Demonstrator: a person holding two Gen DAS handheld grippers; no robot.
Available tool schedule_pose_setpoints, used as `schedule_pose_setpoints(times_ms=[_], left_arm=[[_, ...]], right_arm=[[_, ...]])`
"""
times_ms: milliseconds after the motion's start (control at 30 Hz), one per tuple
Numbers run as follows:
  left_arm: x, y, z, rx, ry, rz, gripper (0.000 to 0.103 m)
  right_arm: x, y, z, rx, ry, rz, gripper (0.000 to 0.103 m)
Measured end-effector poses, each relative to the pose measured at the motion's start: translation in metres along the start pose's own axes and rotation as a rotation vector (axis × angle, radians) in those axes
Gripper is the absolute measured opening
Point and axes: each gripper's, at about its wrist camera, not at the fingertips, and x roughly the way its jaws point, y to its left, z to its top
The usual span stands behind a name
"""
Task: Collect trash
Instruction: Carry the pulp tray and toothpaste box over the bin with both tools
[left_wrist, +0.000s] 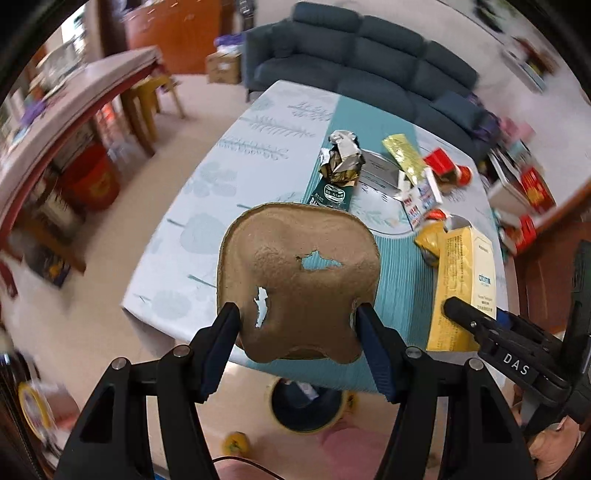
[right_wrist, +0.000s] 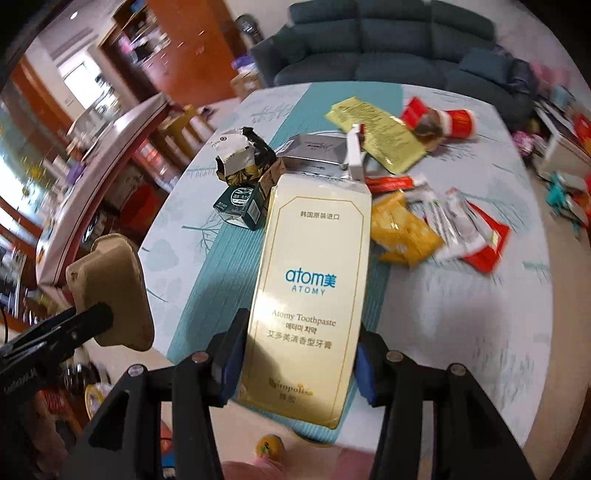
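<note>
My left gripper (left_wrist: 297, 325) is shut on a torn brown pulp tray piece (left_wrist: 299, 266) and holds it above the near edge of the table (left_wrist: 207, 206); it also shows in the right wrist view (right_wrist: 114, 288). My right gripper (right_wrist: 295, 350) is shut on a cream and gold toothpaste box (right_wrist: 314, 288), held above the table; the box also shows in the left wrist view (left_wrist: 461, 280). More trash lies on the table: crumpled foil wrapper (left_wrist: 341, 155), green carton (right_wrist: 243, 205), yellow packet (right_wrist: 400, 229), gold sachet (right_wrist: 380, 134), red cup (right_wrist: 452, 123).
A bin with a dark liner (left_wrist: 306, 406) stands on the floor below the table's near edge. A dark blue sofa (left_wrist: 362, 62) is behind the table. A counter with shelves (left_wrist: 74, 122) runs along the left. Boxes and clutter (left_wrist: 517, 192) lie at the right.
</note>
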Motion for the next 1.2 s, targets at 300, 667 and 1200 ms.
schedule_pose_setpoints(times_ms=[300,667,1200], left_arm=[[-0.032,0.049,-0.025,0.128,-0.003,-0.093,0.063],[0.0,0.046,-0.085,0.286,0.145,-0.126,0.063],[0.145,-0.018,-0.189,0.446,0.361,-0.122,0.063]], right_arm=[[-0.031,0.048,-0.076,0.166,-0.075,-0.062,0.05],[-0.027,0.07,-0.157,0.275,-0.003,-0.121,0.051],[0.088,-0.007,-0.273,0.499,0.226,-0.128,0.051]])
